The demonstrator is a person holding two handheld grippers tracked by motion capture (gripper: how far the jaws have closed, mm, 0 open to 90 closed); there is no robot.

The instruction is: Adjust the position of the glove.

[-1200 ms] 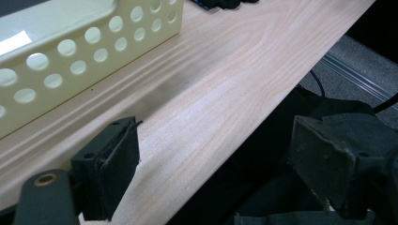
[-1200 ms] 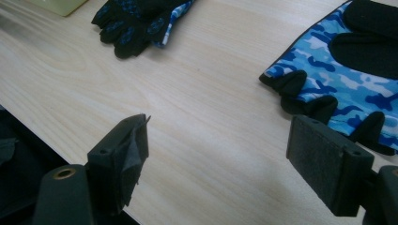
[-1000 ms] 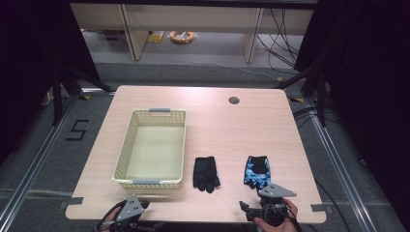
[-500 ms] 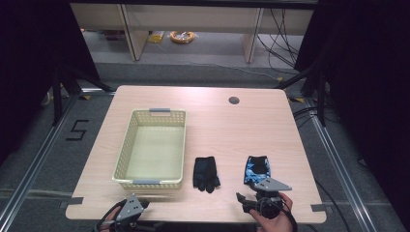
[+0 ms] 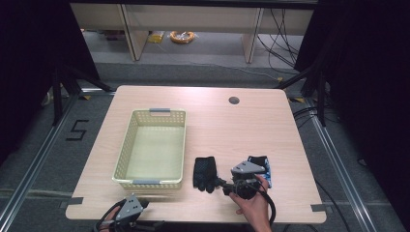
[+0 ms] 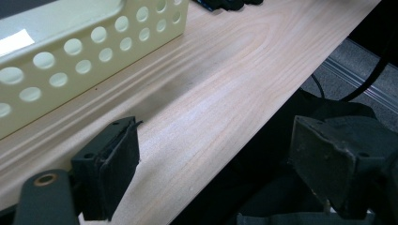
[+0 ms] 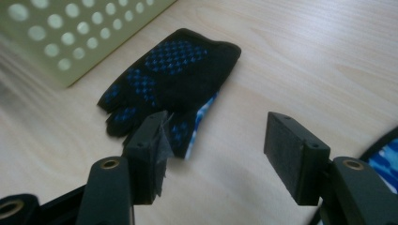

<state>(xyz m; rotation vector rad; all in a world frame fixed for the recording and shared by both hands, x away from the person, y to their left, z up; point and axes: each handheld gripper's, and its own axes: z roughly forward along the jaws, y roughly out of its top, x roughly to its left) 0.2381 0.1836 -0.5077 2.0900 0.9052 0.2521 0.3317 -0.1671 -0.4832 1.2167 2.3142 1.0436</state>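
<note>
My right gripper [image 5: 225, 185] sits just beside the black glove [image 5: 205, 172], which lies flat on the table [image 5: 270, 125] between the basket [image 5: 126, 147] and the second, blue-patterned glove [image 5: 263, 166]. Its jaws have just been closing, yet they stand spread with nothing between them; in the right gripper view the black glove [image 7: 171, 79] lies just ahead of the tips.

My worry is closing short of the cloth: the pads would pinch air, or nip only a fingertip of the glove so it slips out on the lift. Coming in too low, I could scrape the table and shove the glove toward the basket wall.

The basket looks empty. My left gripper [image 5: 129, 209] rests near the table's front edge, jaws spread, holding nothing.
</note>
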